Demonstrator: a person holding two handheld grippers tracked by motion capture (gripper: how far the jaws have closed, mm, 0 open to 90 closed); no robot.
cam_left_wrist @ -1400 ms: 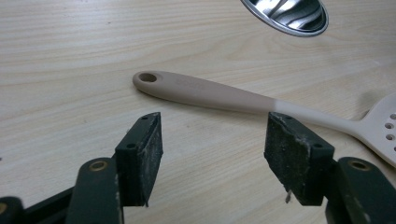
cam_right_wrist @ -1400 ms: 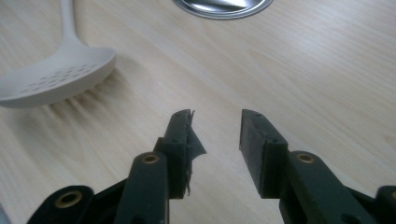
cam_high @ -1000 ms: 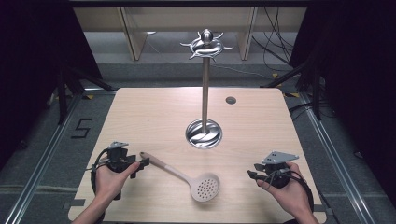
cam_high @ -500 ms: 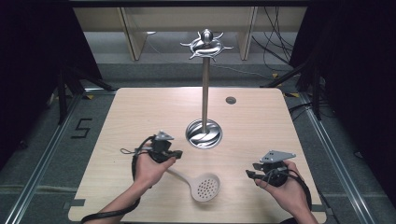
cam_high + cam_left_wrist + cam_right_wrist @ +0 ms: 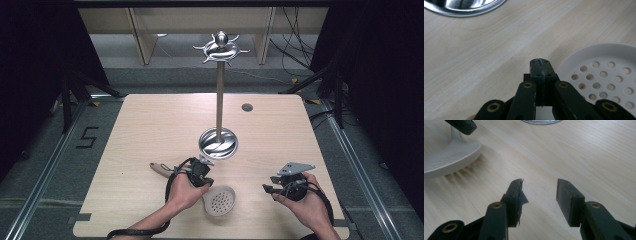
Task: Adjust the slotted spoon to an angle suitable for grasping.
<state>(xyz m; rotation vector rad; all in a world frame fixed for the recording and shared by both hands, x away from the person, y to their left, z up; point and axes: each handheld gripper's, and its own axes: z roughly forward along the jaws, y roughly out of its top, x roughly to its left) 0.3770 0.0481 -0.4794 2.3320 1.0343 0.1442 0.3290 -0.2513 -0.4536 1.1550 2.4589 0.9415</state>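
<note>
Black jaws of the left gripper (image 5: pixel 539 65) press flat together with nothing visible between them, low in the frame centre, over the handle's join with the skimmer (image 5: pixel 219 200), whose holed white bowl lies empty at lower centre. Its wooden handle end pokes out left of the hand. Right gripper (image 5: pixel 539 195), lower right, stands apart with jaws wide, empty. Above them the steel stand (image 5: pixel 218 142) has a bare dish base.

Lab-style recording rig: bare wood table (image 5: pixel 150 130) on grey floor (image 5: pixel 45 165), black curtains (image 5: pixel 35 60) at both sides, loose cables (image 5: pixel 295 55) behind, metal floor rails (image 5: pixel 50 175), a taped "5" (image 5: pixel 87 137) on the floor, plain wooden frame (image 5: pixel 137 35) at back.
</note>
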